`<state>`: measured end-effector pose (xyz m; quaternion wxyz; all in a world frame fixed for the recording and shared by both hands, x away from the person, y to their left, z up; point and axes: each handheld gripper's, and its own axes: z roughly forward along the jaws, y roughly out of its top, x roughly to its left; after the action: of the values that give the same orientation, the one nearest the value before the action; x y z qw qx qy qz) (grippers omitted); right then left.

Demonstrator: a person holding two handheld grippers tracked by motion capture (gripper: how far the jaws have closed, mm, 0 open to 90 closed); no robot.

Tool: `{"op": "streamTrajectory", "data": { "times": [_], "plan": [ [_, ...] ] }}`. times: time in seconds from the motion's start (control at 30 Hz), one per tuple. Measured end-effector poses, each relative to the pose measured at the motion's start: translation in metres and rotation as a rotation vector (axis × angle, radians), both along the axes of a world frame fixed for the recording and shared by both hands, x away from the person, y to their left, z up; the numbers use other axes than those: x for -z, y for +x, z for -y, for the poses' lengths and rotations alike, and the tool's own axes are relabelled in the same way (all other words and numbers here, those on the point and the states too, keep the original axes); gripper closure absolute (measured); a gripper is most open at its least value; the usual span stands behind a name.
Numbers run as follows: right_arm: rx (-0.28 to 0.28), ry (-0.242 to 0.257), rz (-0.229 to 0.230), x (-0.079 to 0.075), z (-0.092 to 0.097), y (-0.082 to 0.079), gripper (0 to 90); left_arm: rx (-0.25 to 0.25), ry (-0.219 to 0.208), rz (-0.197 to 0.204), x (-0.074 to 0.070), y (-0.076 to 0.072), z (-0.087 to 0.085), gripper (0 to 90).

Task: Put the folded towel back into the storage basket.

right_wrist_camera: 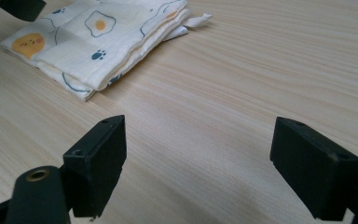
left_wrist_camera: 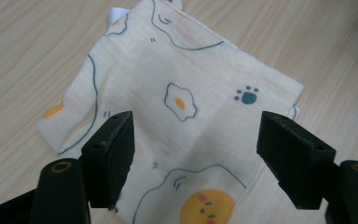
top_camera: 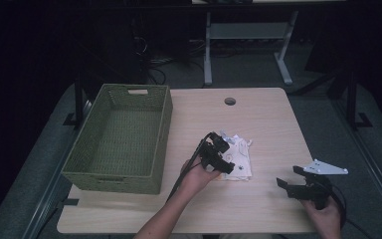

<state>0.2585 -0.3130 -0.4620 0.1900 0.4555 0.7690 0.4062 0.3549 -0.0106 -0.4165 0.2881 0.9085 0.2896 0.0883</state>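
Lying folded at the centre of the high view, the cloth (top_camera: 239, 158) sits on the wooden table (top_camera: 258, 119), pale cream, details too small there. Left gripper view shows the print up close: fried eggs, a blue paw, a yellow face at the bottom edge, cloth (left_wrist_camera: 186, 116) covering most of the frame, a white tag at its upper-left corner. Right gripper view gives the stacked folded layers along the cloth (right_wrist_camera: 98, 42) edge in the upper left of the frame, tag poking out to the right.

Left gripper (top_camera: 218, 158) is over the cloth's left part in the high view, hand (top_camera: 196, 175) behind it at lower centre. In its own view the left gripper (left_wrist_camera: 196, 154) has jaws spread wide, one at each side of the lower frame, cloth showing between them, pads not pressing it; can't tell whether the tips touch the fabric.

Right gripper (top_camera: 298, 185) sits at lower right of the high view, well apart from the cloth, grey plate on top. Its own view: right gripper (right_wrist_camera: 198, 163) jaws spread wide, bare table (right_wrist_camera: 242, 93) between.

Green woven basket (top_camera: 122, 139) at the left of the high view, near the cloth.
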Motion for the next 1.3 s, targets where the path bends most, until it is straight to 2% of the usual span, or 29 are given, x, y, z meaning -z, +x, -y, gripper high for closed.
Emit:
{"op": "streamTrajectory", "data": {
  "times": [0.43,0.67,1.13,1.2,1.3],
  "plan": [
    [-0.003,0.011,0.002,0.000,0.001,0.000,18.0,-0.021,0.023,-0.032,0.010,0.018,0.012,31.1],
    [-0.001,0.016,0.003,0.000,0.001,0.000,18.0,-0.025,0.057,-0.035,0.015,0.027,0.018,32.1],
    [0.000,0.018,0.006,-0.001,0.002,-0.001,18.0,-0.053,0.093,-0.055,0.022,0.036,0.022,37.9],
    [-0.001,0.019,0.007,-0.001,0.002,-0.001,18.0,-0.055,0.120,-0.072,0.028,0.038,0.024,39.1],
    [0.000,0.020,0.009,-0.001,0.002,-0.001,18.0,-0.061,0.115,-0.075,0.031,0.039,0.024,39.6]
  ]
}}
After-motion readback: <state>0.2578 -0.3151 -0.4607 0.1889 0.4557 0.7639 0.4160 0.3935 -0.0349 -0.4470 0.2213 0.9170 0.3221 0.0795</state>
